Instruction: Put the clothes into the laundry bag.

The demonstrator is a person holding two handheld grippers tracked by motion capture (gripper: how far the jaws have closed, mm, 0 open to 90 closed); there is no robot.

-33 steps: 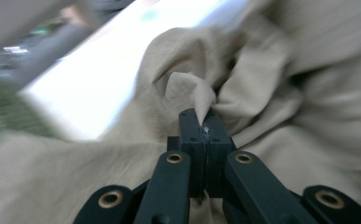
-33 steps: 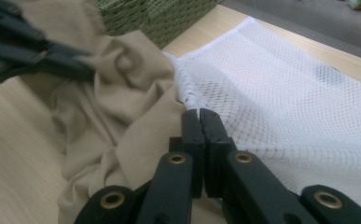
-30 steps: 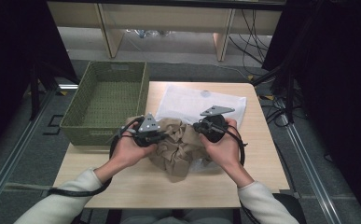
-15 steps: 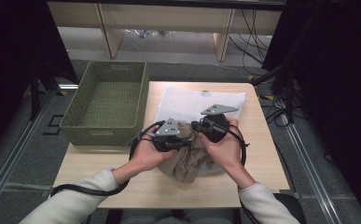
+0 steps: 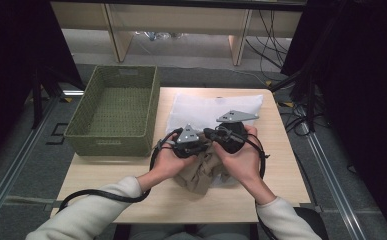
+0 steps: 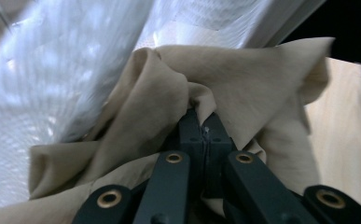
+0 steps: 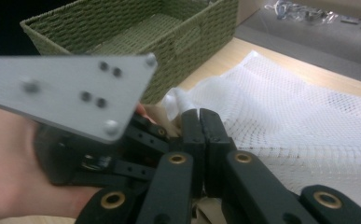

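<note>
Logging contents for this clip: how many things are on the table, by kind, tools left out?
Basket: 1
White mesh bag: 1
Tan cloth: 1
Total: 3

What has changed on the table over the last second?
The left hand-held gripper swung across the crumpled beige cloth toward the right hand-held gripper, bunching the cloth narrower. Both stayed shut on it. The green woven basket and white mesh bag stayed put.
</note>
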